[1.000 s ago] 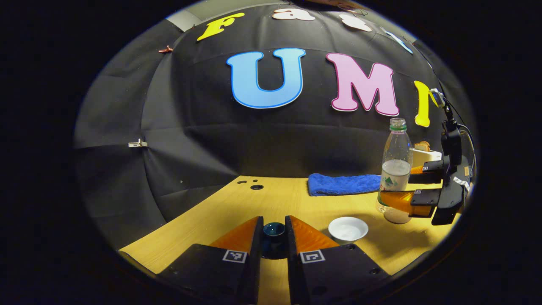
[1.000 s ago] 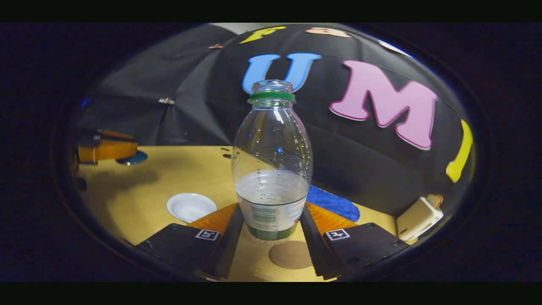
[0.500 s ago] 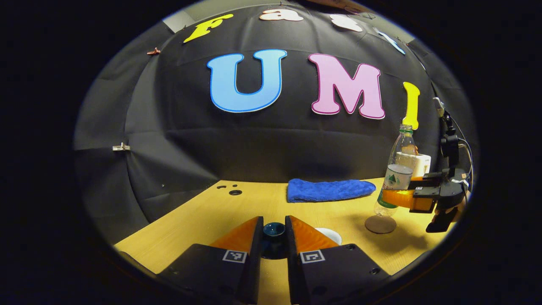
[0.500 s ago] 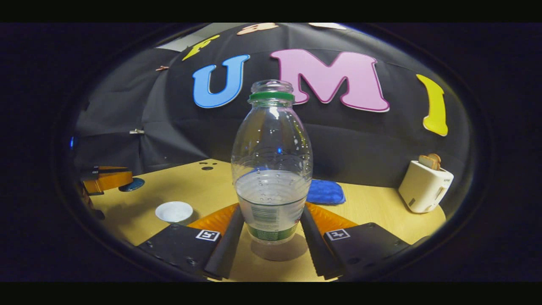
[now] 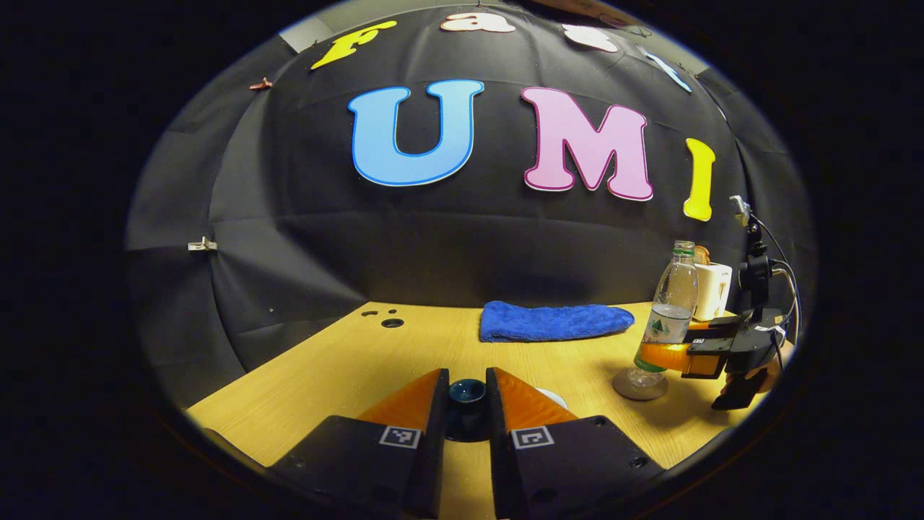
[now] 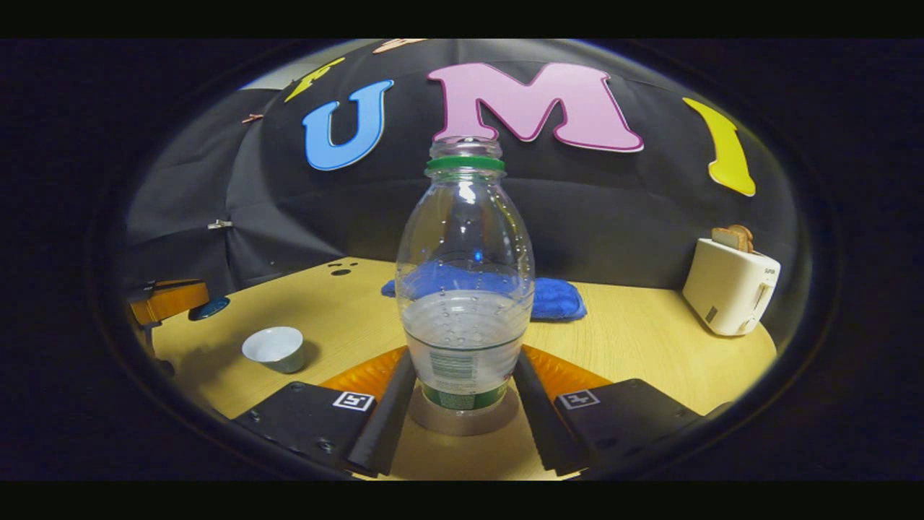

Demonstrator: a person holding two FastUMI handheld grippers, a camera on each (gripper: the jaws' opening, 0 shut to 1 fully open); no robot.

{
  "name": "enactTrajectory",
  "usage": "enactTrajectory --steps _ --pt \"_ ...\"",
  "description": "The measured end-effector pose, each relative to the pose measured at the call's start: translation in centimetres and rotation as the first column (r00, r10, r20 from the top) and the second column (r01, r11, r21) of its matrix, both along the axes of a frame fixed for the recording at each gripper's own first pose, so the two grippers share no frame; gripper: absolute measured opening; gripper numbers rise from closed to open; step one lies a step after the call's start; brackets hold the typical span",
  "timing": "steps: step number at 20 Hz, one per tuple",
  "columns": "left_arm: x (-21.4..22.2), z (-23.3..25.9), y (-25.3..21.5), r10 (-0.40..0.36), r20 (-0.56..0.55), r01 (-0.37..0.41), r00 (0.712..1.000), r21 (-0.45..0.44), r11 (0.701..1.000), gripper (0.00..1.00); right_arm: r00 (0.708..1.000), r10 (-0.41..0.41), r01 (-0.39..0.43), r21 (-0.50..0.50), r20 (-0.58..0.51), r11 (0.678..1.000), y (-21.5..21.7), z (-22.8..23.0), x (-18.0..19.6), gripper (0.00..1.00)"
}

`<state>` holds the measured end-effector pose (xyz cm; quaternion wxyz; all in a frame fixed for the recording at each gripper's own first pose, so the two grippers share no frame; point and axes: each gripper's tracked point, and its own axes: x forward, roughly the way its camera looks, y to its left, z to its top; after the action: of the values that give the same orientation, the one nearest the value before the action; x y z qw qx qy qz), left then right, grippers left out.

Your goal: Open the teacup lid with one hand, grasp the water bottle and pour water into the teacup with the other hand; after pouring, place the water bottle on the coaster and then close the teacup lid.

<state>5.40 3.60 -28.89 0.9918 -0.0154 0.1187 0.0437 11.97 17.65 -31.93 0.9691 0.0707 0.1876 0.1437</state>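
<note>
The water bottle (image 6: 464, 289) has come down onto the coaster (image 6: 462, 420) at the table's (image 5: 361, 361) right, the right gripper (image 6: 462, 393) still clamped on it — release comes next. The left gripper (image 5: 466, 404) holds the teacup lid (image 5: 466, 393); the teacup (image 6: 274, 348) waits open — only lidding remains.

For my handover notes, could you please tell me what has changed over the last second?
The right hand-held gripper carried the water bottle away from the teacup and lowered it onto the coaster. Unchanged: both grips; the left hand-held gripper keeps the lid.
</note>
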Motion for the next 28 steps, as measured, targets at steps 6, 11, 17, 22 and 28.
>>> enactTrajectory --steps 6,11,17,22,28 --pt "0.2 -0.3 0.0 0.003 -0.006 -0.003 1.000 -0.003 1.000 0.28 0.999 0.012 -0.012 -0.001 -0.037 1.000 0.0 -1.1 -0.2 0.80" --pt "1.1 -0.5 -1.1 -0.021 -0.005 0.021 1.000 -0.002 1.000 0.31 0.996 0.027 -0.026 0.012 -0.087 1.000 0.3 -2.1 -0.9 0.92" --pt "2.9 -1.4 -3.6 -0.076 -0.004 0.076 0.997 -0.015 0.997 0.27 0.990 0.014 -0.013 0.009 -0.137 1.000 -1.0 -2.9 -3.6 0.99" --pt "4.2 -2.9 -5.2 -0.115 -0.025 0.114 0.993 -0.042 0.993 0.31 0.988 -0.016 0.020 0.022 -0.157 1.000 -2.2 -2.3 -6.1 0.99" --pt "4.8 -4.9 -5.8 -0.123 -0.057 0.118 0.991 -0.081 0.990 0.31 0.987 -0.039 0.047 0.044 -0.157 0.998 -2.9 -1.2 -7.9 0.99"
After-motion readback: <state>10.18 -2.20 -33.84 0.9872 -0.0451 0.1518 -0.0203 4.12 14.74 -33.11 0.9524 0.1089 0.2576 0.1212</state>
